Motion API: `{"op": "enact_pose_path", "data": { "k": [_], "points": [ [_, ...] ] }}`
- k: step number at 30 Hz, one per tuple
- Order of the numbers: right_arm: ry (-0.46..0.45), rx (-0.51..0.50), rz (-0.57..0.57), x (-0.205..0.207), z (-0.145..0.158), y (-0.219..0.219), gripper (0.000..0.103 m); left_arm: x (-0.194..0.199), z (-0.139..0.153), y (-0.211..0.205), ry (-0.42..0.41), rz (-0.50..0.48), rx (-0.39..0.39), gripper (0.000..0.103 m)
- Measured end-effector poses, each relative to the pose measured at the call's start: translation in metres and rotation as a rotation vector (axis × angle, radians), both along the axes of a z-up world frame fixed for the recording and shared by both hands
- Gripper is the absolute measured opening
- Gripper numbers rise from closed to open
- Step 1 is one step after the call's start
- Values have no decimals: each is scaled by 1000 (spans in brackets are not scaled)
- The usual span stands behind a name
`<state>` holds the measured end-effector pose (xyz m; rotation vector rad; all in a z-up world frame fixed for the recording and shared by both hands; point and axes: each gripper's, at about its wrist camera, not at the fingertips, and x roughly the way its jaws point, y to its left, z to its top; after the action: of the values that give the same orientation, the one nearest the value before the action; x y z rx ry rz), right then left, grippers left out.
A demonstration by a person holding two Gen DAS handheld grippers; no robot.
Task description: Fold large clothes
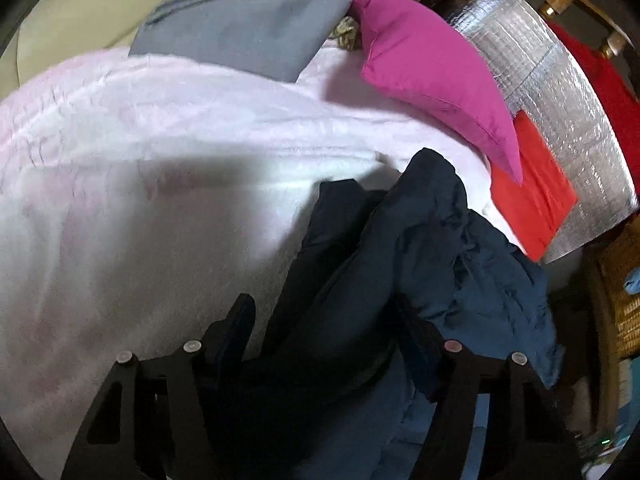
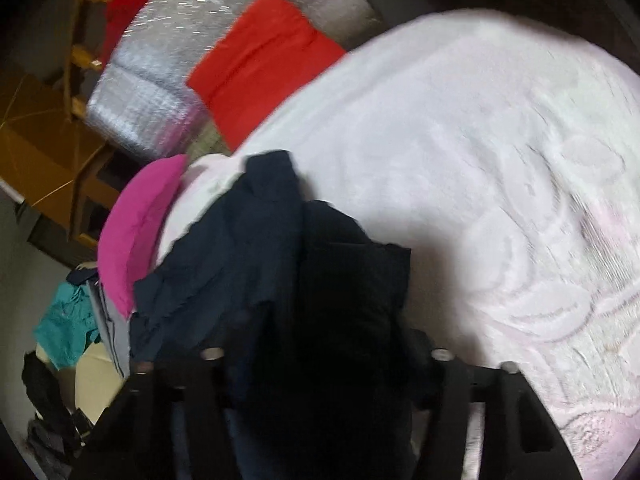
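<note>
A dark navy padded jacket lies bunched on a pale pink fleece blanket. In the left wrist view it fills the gap of my left gripper. The left finger shows beside the cloth, and the cloth drapes over the right one. In the right wrist view the same jacket bulges out of my right gripper and hides both fingertips in dark folds. Both grippers look shut on the jacket, which reaches forward onto the blanket.
A magenta pillow and a red cloth lie beyond the jacket, against a silver foil mat. A folded grey garment sits at the blanket's far end. A teal cloth and a wooden frame are off the bed's side.
</note>
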<state>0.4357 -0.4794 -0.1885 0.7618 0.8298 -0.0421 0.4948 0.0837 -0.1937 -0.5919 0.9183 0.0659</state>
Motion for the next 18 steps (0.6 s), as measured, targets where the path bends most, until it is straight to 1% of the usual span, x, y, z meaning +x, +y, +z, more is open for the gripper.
{"op": "enact_pose_path", "data": {
  "k": [1,2,4,5,8,9,10,11,12,13,16,18],
  "points": [
    [-11,-44,15,0,4,6,57,1,-2,-2,10,-5,30,70],
    [-7,-82,21,4,1,12,57,4,-5,-3,26,-9,45,72],
    [37,-103,19,6,-12,16,56,5,-11,-1,56,-10,54,78],
    [49,-98,15,8,-16,16,57,4,-12,-1,63,-7,58,79],
    [72,-89,-7,4,-9,12,64,-3,-2,-2,83,5,84,79],
    [89,-93,-8,0,-4,12,71,-8,6,-4,86,7,109,78],
    [96,-105,-11,-6,2,12,74,-15,15,-7,75,5,147,78],
    [93,-121,-17,-14,10,12,74,-24,26,-12,53,0,198,78],
    [82,-151,-25,-27,21,13,75,-31,37,-17,28,-6,244,78],
    [74,-172,-28,-37,27,14,77,-43,50,-25,-7,-18,297,78],
    [50,-225,-9,-79,51,21,80,-77,82,-44,-98,-60,391,81],
    [41,-269,18,-108,66,29,80,-101,100,-55,-146,-95,430,85]
  ]
}}
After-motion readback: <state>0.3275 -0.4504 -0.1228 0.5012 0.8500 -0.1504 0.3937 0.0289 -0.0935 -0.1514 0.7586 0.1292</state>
